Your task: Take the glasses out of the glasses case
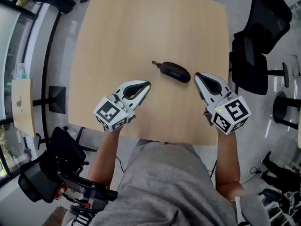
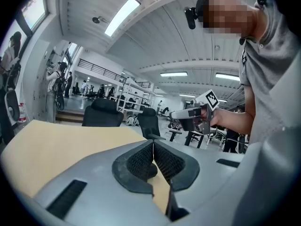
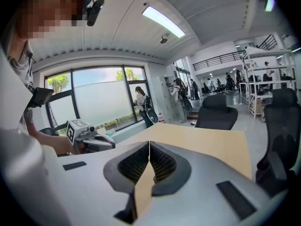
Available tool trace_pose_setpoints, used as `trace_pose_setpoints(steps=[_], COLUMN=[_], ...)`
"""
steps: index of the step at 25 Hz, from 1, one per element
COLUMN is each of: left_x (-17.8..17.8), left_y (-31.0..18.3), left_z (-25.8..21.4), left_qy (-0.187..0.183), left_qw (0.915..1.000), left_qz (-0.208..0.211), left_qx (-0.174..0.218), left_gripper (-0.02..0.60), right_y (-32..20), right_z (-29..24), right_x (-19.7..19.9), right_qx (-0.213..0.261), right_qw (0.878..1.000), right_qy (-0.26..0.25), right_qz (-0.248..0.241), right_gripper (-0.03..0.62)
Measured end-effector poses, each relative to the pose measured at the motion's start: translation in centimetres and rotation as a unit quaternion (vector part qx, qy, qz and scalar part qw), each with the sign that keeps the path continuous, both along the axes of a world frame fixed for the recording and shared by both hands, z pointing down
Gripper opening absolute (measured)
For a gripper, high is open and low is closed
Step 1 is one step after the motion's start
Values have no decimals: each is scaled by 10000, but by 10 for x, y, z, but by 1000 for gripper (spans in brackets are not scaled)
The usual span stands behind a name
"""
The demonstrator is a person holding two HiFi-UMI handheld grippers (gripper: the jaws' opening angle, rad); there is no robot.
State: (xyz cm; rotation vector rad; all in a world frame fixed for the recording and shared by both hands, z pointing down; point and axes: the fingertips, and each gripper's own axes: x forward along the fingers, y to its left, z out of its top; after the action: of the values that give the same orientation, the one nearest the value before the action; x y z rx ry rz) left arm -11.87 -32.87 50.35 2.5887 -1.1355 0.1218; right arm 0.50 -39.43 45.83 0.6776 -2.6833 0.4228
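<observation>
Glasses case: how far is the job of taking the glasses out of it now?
Nothing looks done yet: the glasses case lies closed on the table, and no glasses show. In hand: the left gripper and the right gripper hang on either side of the case, jaws together and empty. Left to do: hold the case, open it, lift the glasses out.

The head view looks steeply down onto the whole tabletop (image 1: 141,36); each gripper view rides low behind its own jaws, facing across that tabletop. The left one catches the right hand-held gripper (image 2: 174,115); the right one, the left hand-held gripper (image 3: 112,144).
</observation>
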Motion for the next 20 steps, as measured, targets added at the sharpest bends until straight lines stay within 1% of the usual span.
trace_pose_setpoints(steps=[5, 9, 13, 16, 20], left_x=[3, 10, 16, 25, 33], left_y=[-29, -49, -67, -82, -104], left_z=[40, 71, 99, 114, 129], left_qy=[94, 80, 45, 54, -3], left_qw=[9995, 9982, 9966, 9957, 9955], left_qz=[24, 73, 88, 101, 50], left_qx=[-307, -583, -815, -921, -946], left_gripper=[6, 6, 6, 6, 6], right_y=[-31, -53, -74, -90, -108], right_z=[50, 84, 113, 139, 181], right_x=[-2, -5, -10, -13, -17], right_qx=[-175, -437, -538, -553, -697], right_qw=[9986, 9970, 9948, 9919, 9857], right_qy=[481, 621, 855, 1145, 1534], right_qz=[114, 176, 146, 73, -19], right_gripper=[8, 8, 8, 8, 8])
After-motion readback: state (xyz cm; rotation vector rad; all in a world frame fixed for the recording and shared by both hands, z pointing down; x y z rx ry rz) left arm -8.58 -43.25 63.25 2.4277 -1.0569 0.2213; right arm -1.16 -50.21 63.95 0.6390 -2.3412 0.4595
